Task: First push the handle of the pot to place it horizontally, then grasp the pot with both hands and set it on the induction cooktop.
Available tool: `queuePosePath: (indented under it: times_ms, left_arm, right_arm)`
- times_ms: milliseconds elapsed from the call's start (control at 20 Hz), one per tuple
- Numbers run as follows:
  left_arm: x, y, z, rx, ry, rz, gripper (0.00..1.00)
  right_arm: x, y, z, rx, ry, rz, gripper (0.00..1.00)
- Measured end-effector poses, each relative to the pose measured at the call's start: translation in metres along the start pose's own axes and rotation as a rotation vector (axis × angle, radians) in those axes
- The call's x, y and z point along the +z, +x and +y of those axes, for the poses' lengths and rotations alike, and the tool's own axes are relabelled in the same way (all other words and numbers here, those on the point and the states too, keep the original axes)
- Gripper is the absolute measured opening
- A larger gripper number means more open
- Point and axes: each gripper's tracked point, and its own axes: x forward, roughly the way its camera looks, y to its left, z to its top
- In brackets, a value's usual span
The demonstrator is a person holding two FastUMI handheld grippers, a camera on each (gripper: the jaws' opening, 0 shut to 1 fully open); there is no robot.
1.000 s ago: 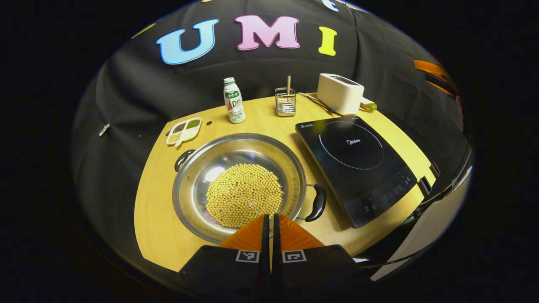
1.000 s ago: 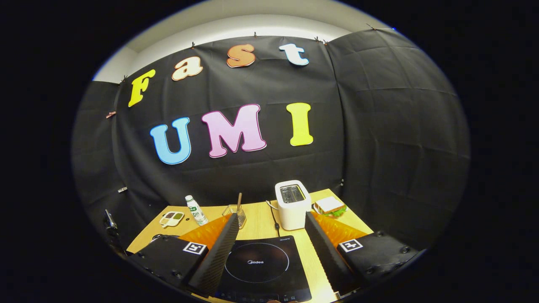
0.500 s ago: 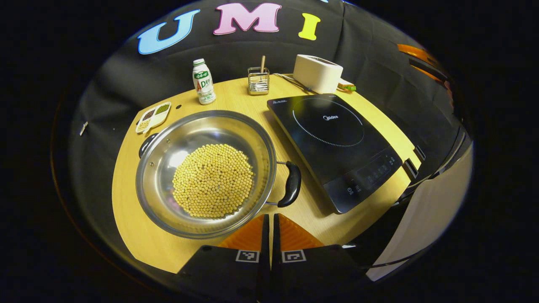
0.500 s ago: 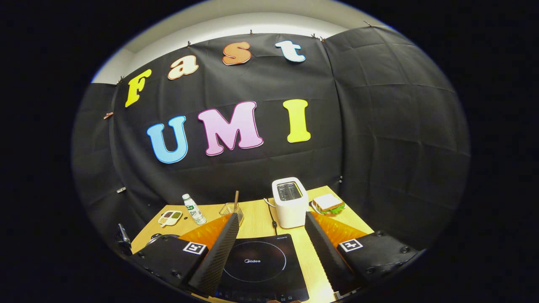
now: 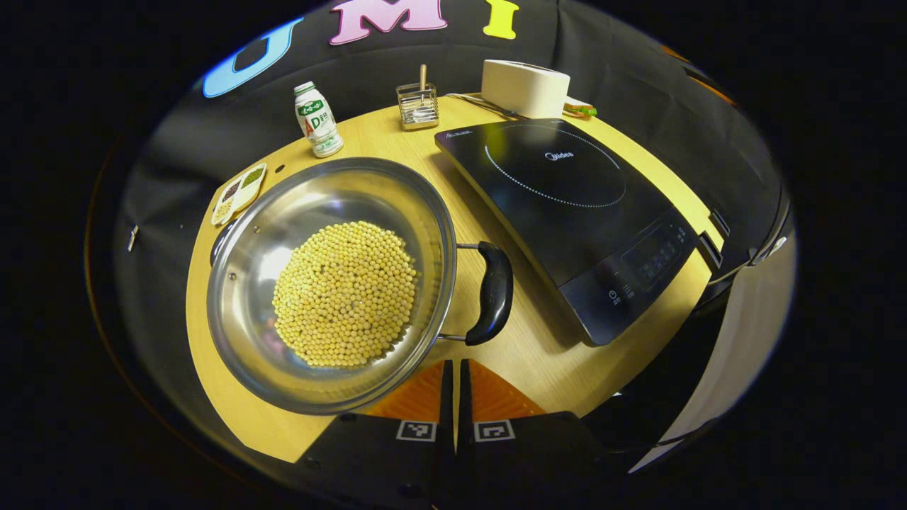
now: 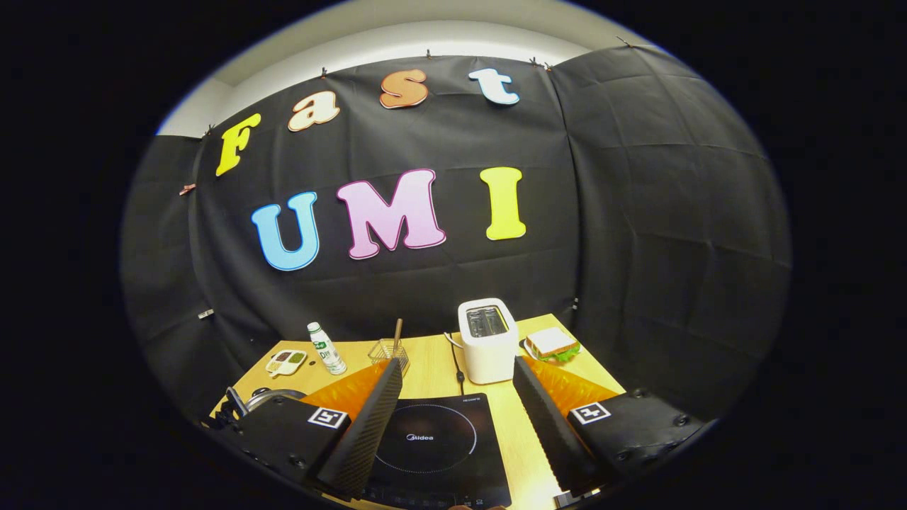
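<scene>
A wide steel pot (image 5: 241, 255) full of yellow beans sits on the wooden table (image 5: 538, 354), left of the black induction cooktop (image 5: 567, 212). Its near black handle (image 5: 490, 292) points toward the cooktop; the far handle (image 5: 217, 241) peeks out behind the rim. My left gripper (image 5: 454, 365) is shut and empty, its tips just in front of the pot's rim, a little short of the near handle. In the right gripper view my right gripper (image 6: 457, 372) stands open above the cooktop (image 6: 432, 446), and a sliver of the pot (image 6: 269, 397) shows at the left.
Along the back of the table stand a small bottle (image 5: 317, 129), a wire holder (image 5: 418, 113) with a stick, a white toaster (image 5: 524, 86) and a sandwich (image 6: 554, 343). A small divided dish (image 5: 238, 193) lies behind the pot. The table's front edge runs close under the left gripper.
The left gripper has dropped and moved right, closer to the pot's near handle; the pot now looms larger. The right gripper has hardly moved and stays open.
</scene>
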Motion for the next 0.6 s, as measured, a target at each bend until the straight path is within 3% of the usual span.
queuePosePath:
  times_ms: [200,600]
  left_arm:
    - [0.015,0.005,-0.005,0.003,-0.007,-0.021,0.05]
    - [0.038,0.016,-0.014,-0.022,-0.140,-0.044,0.05]
  right_arm:
    - [-0.001,0.001,-0.010,-0.014,0.004,0.006,0.98]
    - [-0.002,0.000,-0.016,-0.013,-0.006,0.011,0.98]
